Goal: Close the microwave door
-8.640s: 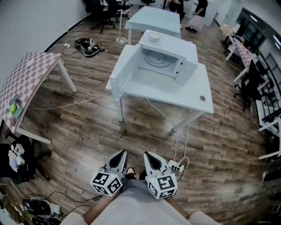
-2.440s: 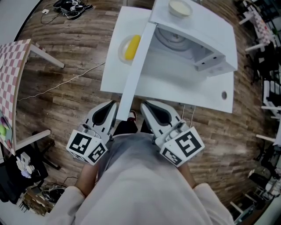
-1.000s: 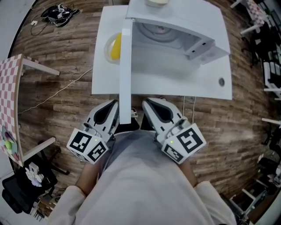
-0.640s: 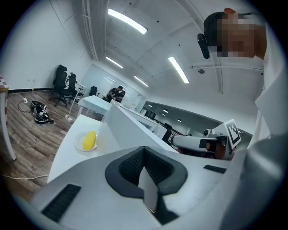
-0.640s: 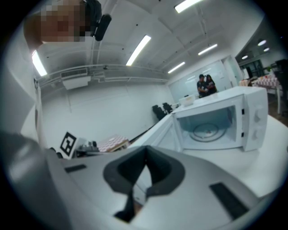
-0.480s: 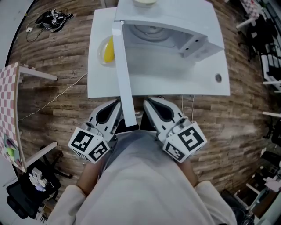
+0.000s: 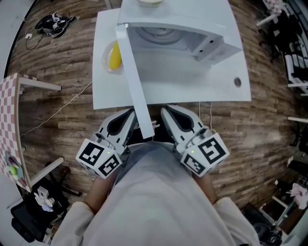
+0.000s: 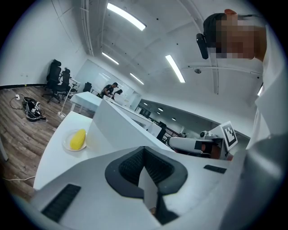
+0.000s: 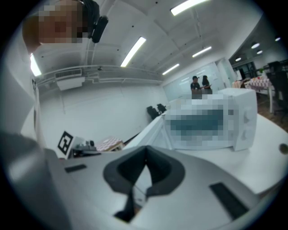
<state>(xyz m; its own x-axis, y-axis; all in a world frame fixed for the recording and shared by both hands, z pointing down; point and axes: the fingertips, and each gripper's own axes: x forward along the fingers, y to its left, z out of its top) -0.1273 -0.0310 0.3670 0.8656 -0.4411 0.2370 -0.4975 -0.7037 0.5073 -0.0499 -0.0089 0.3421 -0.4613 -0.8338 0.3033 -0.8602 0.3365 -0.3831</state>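
The white surface carries the microwave. Its door stands swung wide from the microwave's left side, the free edge out in front of the microwave, between the two tools. I judge the door a stiff, light hinged panel. It needs no grip, only a push on its outer face near the free edge, firm at the latch but not enough to slide the microwave. The left tool and right tool both have their jaws pressed together, empty. The door shows edge-on, hiding handle and latch. The bowl atop the microwave is cut off.
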